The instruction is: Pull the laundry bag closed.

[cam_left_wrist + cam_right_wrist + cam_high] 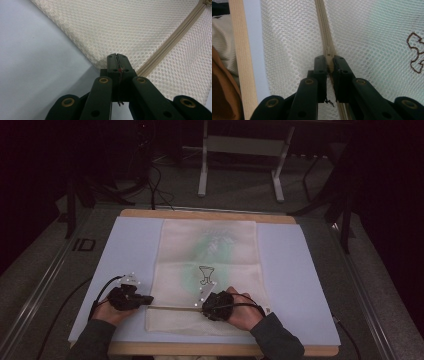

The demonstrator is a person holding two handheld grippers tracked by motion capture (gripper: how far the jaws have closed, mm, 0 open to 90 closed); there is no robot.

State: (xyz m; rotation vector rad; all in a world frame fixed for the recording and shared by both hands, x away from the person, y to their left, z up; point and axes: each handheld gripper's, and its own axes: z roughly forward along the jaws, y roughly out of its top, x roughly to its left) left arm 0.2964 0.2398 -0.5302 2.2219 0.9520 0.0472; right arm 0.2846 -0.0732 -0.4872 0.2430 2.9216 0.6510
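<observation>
The mesh laundry bag (207,270) lies flat on the table (300,270), its zipper (323,27) running between both tongs. Right tongs (329,62) are clenched on the zipper pull (329,51); left tongs (117,61) are clamped on the bag's corner. The zipping step is underway, and next comes a steady pull along the track.

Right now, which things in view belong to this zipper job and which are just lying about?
In the job:
mesh bag
zipper
zipper pull, pinched by right gripper
bag corner, pinched by left gripper

Lying about:
white mat
wooden table
metal stand
</observation>
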